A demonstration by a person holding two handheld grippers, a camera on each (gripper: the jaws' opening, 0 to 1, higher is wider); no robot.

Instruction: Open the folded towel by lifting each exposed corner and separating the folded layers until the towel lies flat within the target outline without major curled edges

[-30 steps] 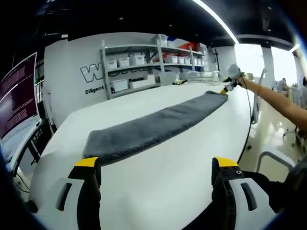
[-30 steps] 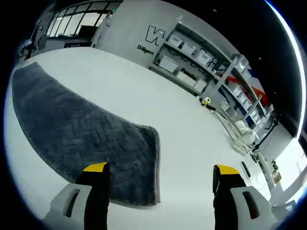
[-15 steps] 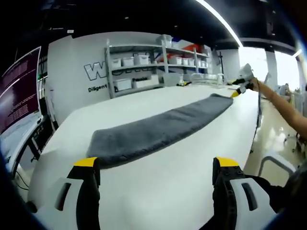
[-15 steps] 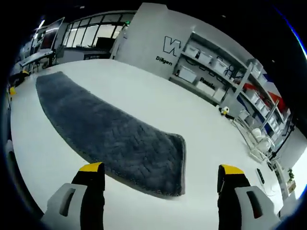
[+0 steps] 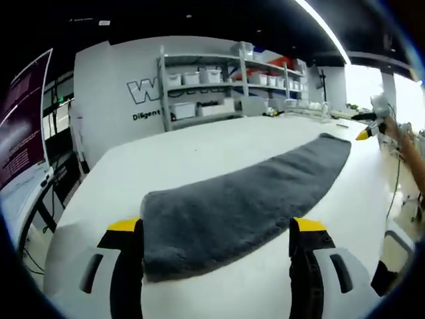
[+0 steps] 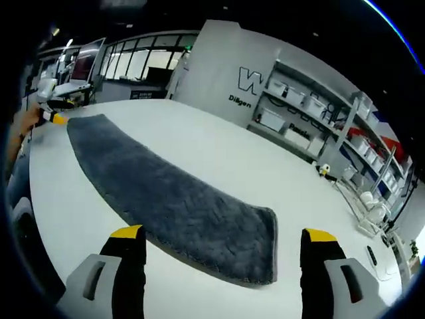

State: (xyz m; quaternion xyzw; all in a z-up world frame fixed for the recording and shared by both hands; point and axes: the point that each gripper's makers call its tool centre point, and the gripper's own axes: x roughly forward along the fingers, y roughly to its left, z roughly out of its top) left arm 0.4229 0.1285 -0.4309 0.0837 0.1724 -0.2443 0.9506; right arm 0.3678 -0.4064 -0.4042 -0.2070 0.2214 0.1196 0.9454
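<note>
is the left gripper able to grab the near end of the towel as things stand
Probably yes: the left gripper is open, the gray towel's near end lies between its jaws on the white table, and nothing blocks it.

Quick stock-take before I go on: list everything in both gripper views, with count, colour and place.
towel: one, dark grey, folded into a long strip lying on the table, ends near each gripper.
table: one, white, under the towel.
shelving: one rack, grey with pale bins, against the far wall.
wall lettering: one sign, dark on white wall.
screen: one, purple, beside the table's edge.
left gripper: one, yellow-tipped black jaws, open, straddling the towel's near end.
right gripper: one, same colours, open, above the towel's other end.
</note>
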